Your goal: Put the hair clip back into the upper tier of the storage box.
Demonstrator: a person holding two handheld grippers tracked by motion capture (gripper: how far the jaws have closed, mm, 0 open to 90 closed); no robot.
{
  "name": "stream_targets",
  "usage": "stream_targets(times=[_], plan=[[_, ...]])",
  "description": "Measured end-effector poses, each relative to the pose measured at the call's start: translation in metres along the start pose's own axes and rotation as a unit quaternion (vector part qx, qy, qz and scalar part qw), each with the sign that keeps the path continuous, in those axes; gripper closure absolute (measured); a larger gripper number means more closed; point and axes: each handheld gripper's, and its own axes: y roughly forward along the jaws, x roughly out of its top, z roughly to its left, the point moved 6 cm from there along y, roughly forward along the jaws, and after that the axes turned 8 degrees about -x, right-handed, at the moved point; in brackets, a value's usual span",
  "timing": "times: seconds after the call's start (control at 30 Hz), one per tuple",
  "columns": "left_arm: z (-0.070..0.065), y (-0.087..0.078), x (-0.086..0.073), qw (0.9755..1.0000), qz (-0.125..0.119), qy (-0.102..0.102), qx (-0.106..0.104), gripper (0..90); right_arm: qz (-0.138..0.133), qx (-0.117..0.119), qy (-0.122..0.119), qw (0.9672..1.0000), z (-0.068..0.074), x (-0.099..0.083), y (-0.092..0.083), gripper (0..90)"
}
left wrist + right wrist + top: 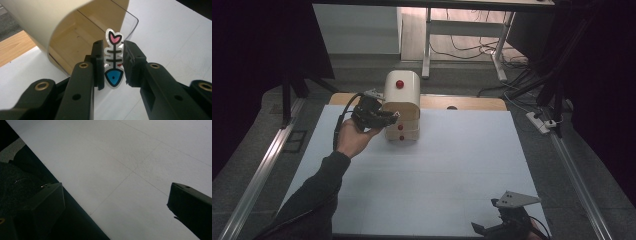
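One left gripper (113, 62) clasps one fish-bone charm (114, 58) beside one cream cabinet (402, 105); one right gripper (115, 202) gapes.

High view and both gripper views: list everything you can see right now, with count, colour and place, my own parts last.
Storage box: one, cream with red knobs, curved lid raised, far-left of the table.
Fish-bone charm: one, white with pink tail and blue head, clamped in the left tool in front of the open box.
Table: one, white top with a wooden far edge.
Left tool: one, black, shut on the charm, beside the box.
Right tool: one, black, jaws apart, near-right edge.
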Motion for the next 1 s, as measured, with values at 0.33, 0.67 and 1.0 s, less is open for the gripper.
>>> stream_targets(times=[0.33, 0.67, 1.0], plan=[[0.007, 0.011, 0.008, 0.9999, -0.002, -0.004, 0.015, 72.2, -0.001, 0.001, -0.001, 1.0000, 0.000, 0.000, 0.000, 0.8], [0.013, 0.017, 0.014, 0.9995, -0.007, 0.001, 0.032, 72.2, -0.001, 0.002, -0.001, 1.0000, 0.000, 0.000, 0.000, 0.8], [0.016, 0.030, 0.009, 0.9989, 0.006, 0.010, 0.046, 71.4, -0.001, 0.003, -0.002, 1.0000, 0.000, 0.000, -0.001, 0.8]])
